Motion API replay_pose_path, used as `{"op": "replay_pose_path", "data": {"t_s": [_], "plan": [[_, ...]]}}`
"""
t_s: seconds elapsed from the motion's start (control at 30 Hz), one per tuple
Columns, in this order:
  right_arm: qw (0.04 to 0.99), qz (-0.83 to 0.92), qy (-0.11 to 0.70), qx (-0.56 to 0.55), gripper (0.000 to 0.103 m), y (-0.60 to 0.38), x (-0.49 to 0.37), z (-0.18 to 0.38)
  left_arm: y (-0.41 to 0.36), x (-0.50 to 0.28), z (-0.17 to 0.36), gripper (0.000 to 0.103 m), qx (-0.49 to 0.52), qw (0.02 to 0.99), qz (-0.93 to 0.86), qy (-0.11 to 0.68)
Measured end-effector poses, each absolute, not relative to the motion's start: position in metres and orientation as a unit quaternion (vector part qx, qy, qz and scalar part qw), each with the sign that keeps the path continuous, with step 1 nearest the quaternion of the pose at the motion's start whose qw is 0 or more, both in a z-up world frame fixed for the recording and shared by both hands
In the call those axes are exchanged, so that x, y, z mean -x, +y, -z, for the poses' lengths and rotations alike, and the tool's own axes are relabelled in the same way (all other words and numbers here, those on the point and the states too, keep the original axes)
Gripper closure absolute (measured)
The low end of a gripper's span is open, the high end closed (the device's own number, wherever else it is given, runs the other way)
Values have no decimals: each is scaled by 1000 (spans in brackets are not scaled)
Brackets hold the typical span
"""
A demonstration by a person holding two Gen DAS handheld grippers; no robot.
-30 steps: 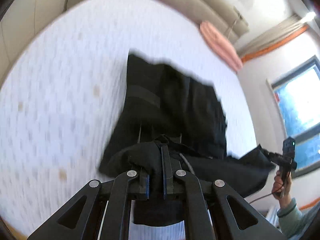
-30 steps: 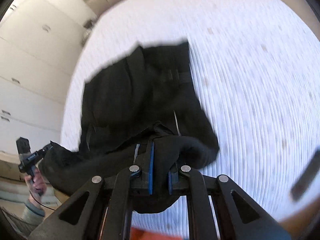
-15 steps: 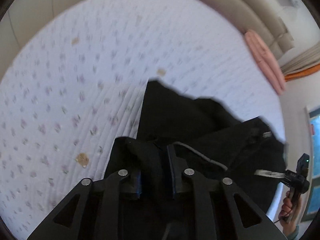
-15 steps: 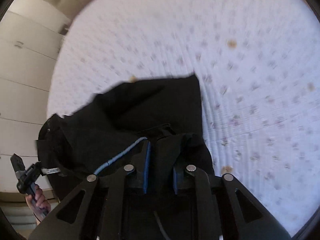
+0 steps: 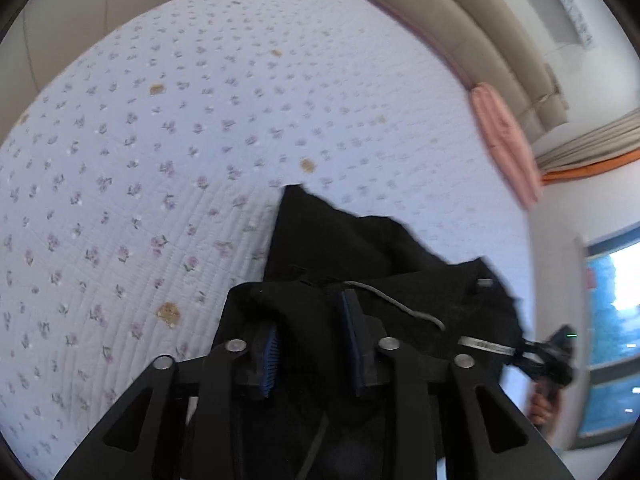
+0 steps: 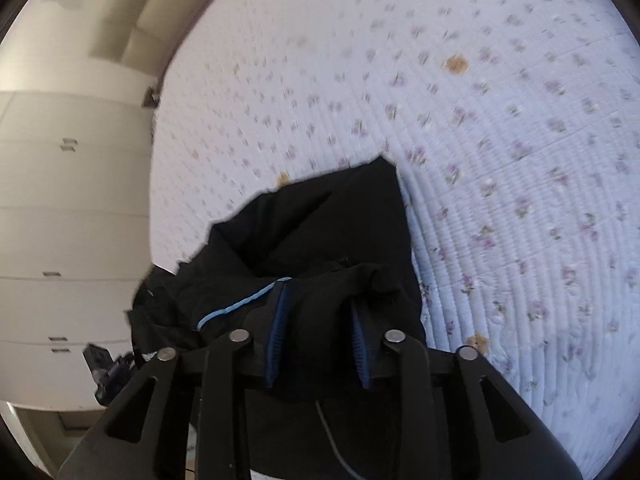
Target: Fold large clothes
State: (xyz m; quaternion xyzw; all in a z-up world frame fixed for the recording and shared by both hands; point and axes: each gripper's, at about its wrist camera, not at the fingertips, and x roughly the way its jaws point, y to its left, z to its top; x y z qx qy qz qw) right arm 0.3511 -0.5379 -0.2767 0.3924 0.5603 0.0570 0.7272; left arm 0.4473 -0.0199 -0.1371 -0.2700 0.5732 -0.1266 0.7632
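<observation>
Gripping bunched cloth, the left tool (image 5: 310, 336) and right tool (image 6: 318, 334) each clamp the black garment (image 5: 360, 248), which drapes ahead of them onto the bed (image 5: 168, 128). Mid-fold, I'd judge (next: lay the held edge down squarely, then let go).

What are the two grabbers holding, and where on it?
Both hold the black fabric garment: the left gripper and right gripper each pinch a bunched edge between their fingers.
</observation>
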Motion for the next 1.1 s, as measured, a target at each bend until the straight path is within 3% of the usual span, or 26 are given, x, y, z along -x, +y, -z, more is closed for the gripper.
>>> {"op": "replay_pose_path", "data": {"t_s": [0.07,0.17,0.27,0.37,0.53,0.63,1.0,1.03,1.1], "plan": [[745,-26,539,-391,37,-552,-341,259,-6,-446,124,56,297,748,153,573],[774,-3,514,-370,28,-564,-333,234,7,-443,97,26,281,775,141,548],[787,-1,532,-312,27,-552,-335,225,14,-441,73,22,256,806,145,514],[798,-17,550,-247,27,-527,-345,227,6,-450,79,22,216,807,151,528],[833,-17,552,-34,27,-477,-363,237,-28,-471,124,22,141,785,179,576],[834,-32,551,15,27,-467,-370,245,-39,-485,148,22,112,781,187,586],[810,-94,576,-63,27,-493,-398,282,-38,-523,196,23,217,726,275,592],[809,-98,575,-77,27,-496,-400,285,-40,-523,196,24,219,728,276,588],[804,-112,575,-100,31,-497,-402,289,-45,-521,195,38,211,734,275,584]]}}
